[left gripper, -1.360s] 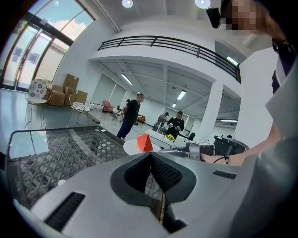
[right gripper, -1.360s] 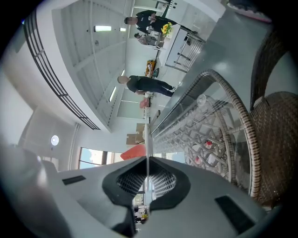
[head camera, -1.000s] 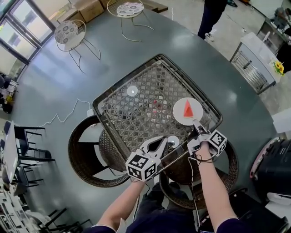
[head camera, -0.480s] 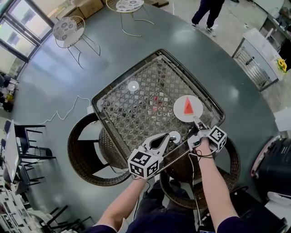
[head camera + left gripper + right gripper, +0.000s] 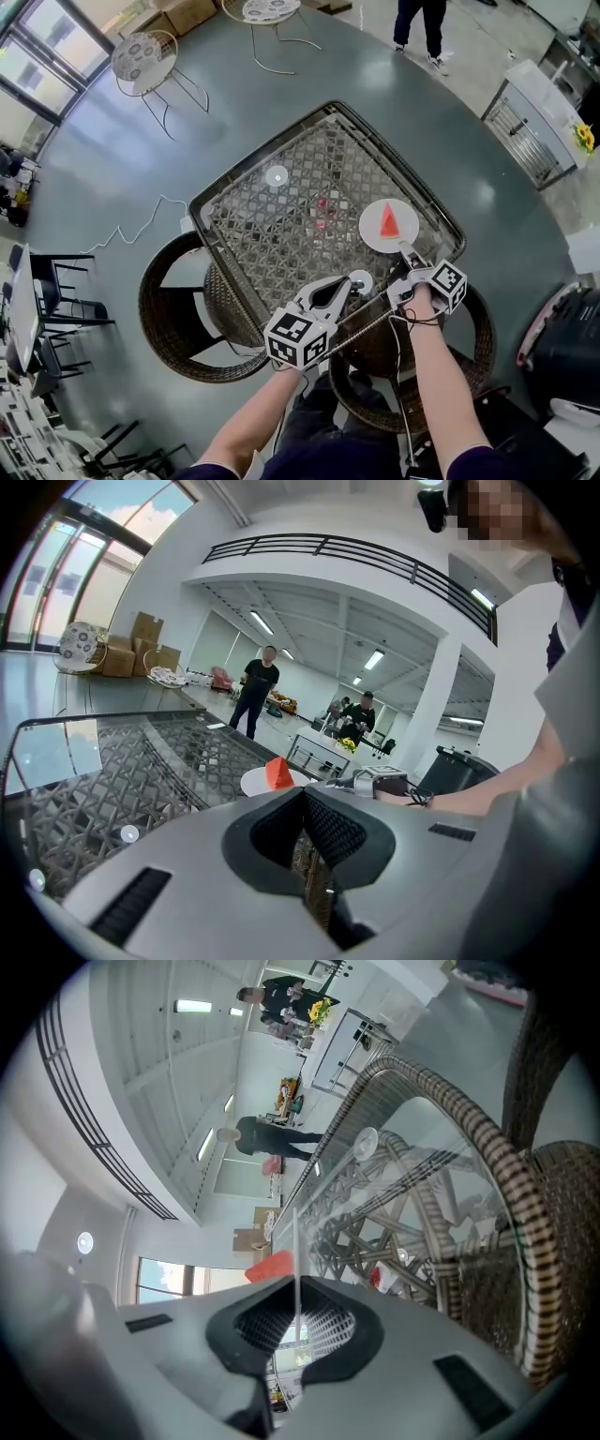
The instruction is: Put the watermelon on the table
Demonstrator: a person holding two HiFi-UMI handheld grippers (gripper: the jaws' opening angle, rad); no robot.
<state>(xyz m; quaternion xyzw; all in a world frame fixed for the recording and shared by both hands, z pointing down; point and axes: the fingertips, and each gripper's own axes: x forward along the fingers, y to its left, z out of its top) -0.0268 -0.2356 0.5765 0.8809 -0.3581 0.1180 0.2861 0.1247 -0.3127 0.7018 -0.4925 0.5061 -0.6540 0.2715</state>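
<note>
Right tongs point(image 5: 405, 253) are pinching the plate point(image 5: 375, 236) rim, setting watermelon point(image 5: 389, 222) on the counter's point(image 5: 281, 234) corner; left tongs point(image 5: 342, 285) closed, empty. Next: probably release gently.

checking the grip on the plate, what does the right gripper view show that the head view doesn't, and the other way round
Only the right gripper view: the right gripper with its jaws shut on the thin rim of the plate, seen edge-on. Only the head view: the plate's full round face from above, and the left gripper. Both: the watermelon on the plate and the lattice table.
</note>
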